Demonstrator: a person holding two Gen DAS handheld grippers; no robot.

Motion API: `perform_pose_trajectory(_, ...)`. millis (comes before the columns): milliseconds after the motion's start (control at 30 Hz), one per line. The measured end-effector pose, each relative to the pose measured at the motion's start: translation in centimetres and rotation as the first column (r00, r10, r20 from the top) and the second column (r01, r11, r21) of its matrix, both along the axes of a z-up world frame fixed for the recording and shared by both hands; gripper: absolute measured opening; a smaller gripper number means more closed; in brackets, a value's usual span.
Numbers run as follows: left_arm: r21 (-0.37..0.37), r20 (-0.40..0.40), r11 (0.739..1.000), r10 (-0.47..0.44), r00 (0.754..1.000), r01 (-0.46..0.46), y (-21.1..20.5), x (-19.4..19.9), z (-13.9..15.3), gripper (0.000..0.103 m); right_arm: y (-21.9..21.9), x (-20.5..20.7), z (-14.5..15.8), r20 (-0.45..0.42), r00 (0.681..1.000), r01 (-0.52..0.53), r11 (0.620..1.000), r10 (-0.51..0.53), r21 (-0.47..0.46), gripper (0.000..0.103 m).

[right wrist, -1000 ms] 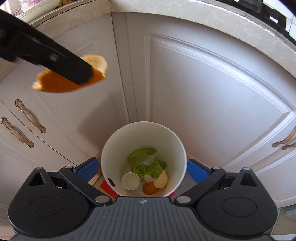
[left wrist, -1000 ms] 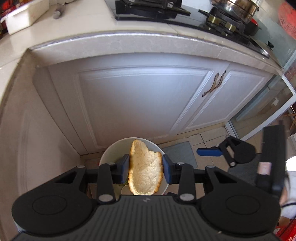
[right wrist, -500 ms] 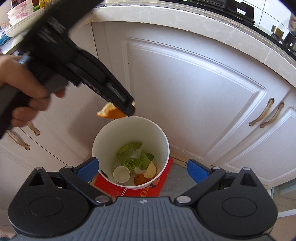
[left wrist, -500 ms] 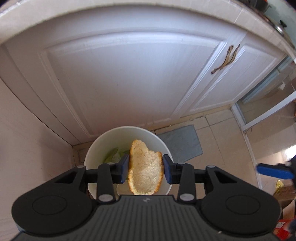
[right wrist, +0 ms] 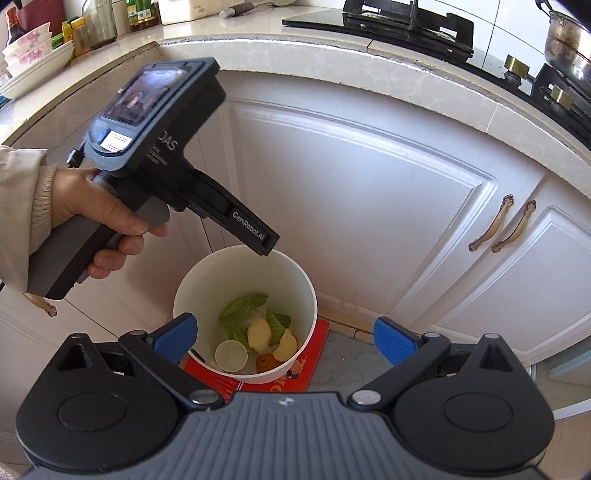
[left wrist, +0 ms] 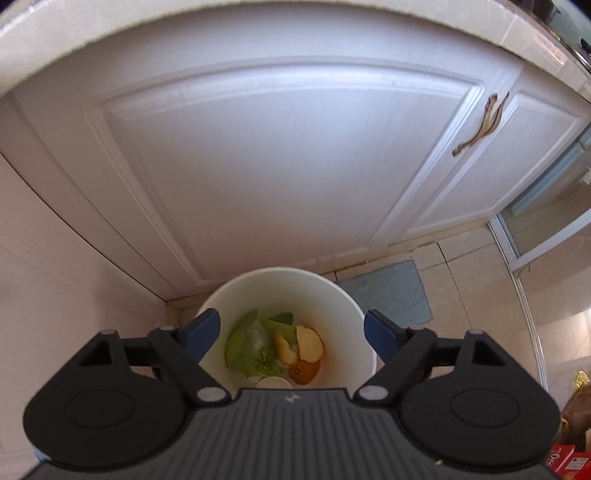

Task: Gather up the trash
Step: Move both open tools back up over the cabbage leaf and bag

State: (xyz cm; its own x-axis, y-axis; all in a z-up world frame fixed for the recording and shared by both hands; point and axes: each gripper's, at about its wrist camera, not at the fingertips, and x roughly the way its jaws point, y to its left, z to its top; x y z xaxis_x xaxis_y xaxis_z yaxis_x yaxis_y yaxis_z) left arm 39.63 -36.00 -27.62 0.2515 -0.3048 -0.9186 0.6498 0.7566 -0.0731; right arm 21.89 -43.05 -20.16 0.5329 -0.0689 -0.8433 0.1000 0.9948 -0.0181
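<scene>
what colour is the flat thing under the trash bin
Red with some orange lettering, lying flat beneath the white trash bin; the red mat shows best in the right wrist view.

1. I see white cupboard doors (right wrist: 369, 206) with curly metal handles (right wrist: 502, 221).
2. The floor (left wrist: 476, 295) has pale tiles (a small grey mat (left wrist: 388, 291) lies there).
3. A black stove (right wrist: 406, 22) sits up top.

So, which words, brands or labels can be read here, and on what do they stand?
"GenRobot.AI": on the arm of the left gripper.
"DAS": on its body; first letters cut off.
White sticker on it: too small.
Red box under the bin: letters partly hidden, unreadable.
</scene>
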Motion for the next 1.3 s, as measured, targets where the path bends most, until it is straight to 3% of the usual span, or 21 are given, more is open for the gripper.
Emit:
perform_pose_trajectory(300,-0.059,0.105,0.998,0.038,0.994,-0.032,2.4,-1.2,6.2,0.089,1.3,0.0,1.7,0.021,1.0,-0.011,1.0,0.011,-0.007,0.103)
perform_pose_trajectory(567,-0.09,0.209,0.995,0.059,0.976,-0.041,6.0,-4.6,12.0,0.089,3.0,-0.9,4.1,0.043,0.998,-0.036,0.998,0.038,-0.053,0.103)
perform_pose_trajectory(833,-0.146,0.241,0.987,0.107,0.965,-0.073,10.5,-8.6,16.6,0.091,4.6,-2.5,6.9,0.062,0.998,-0.028,0.998,0.032,-0.064,0.103)
perform_pose_trajectory(1100,-0.142,0.331,0.974,0.216,0.918,-0.178,17.0,-13.6,20.2,0.093,7.7,-3.5,9.6,0.114,0.983,-0.138,0.988,0.144,-0.065,0.103)
perform_pose_trajectory(1300,-0.131,0.369,0.927,0.374,0.851,-0.351,23.3,-15.3,21.1,0.093,11.6,-2.4,11.7,0.159,0.945,-0.278,0.958,0.286,-0.074,0.103)
